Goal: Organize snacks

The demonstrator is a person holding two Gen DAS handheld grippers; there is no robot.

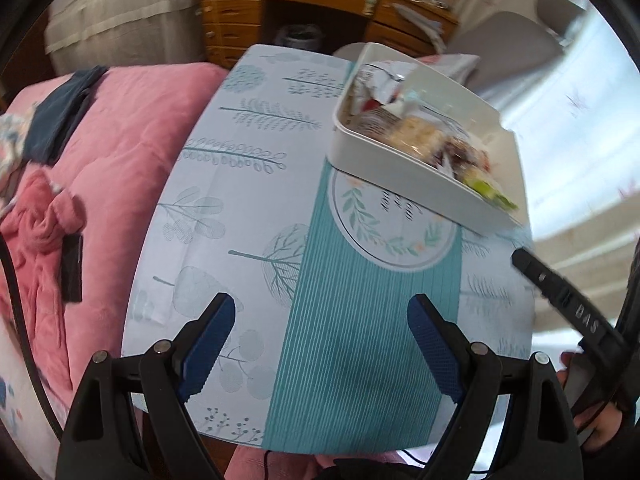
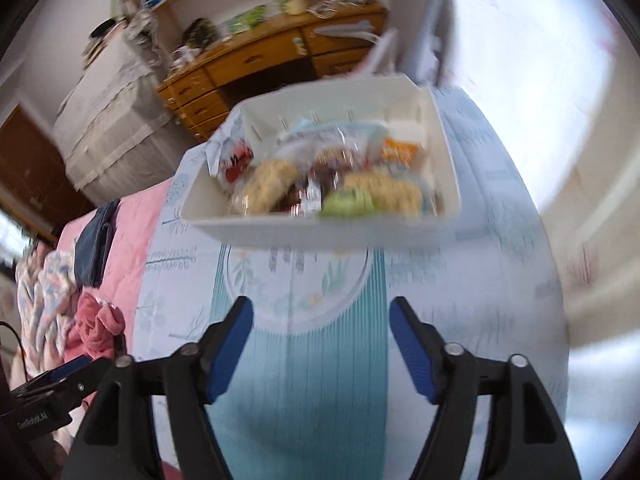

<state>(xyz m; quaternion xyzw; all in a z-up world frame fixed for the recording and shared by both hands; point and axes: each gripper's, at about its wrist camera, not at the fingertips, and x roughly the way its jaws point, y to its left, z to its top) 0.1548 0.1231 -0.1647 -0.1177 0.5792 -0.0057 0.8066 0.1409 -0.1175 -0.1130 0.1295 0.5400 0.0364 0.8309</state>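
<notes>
Judging from the bare table point(image 1: 248, 184), sorting looks nearly finished: the snacks point(image 2: 328, 184) lie in the white bin point(image 2: 304, 232), and left gripper point(image 1: 320, 344) and right gripper point(image 2: 322, 344) hang spread, empty

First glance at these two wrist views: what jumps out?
The white bin heaped with wrapped snacks, at the far end of the leaf-patterned table. Nearer the cameras, the left gripper and right gripper hang over bare tabletop, jaws open and empty. A pink quilt lies left of the table.
</notes>
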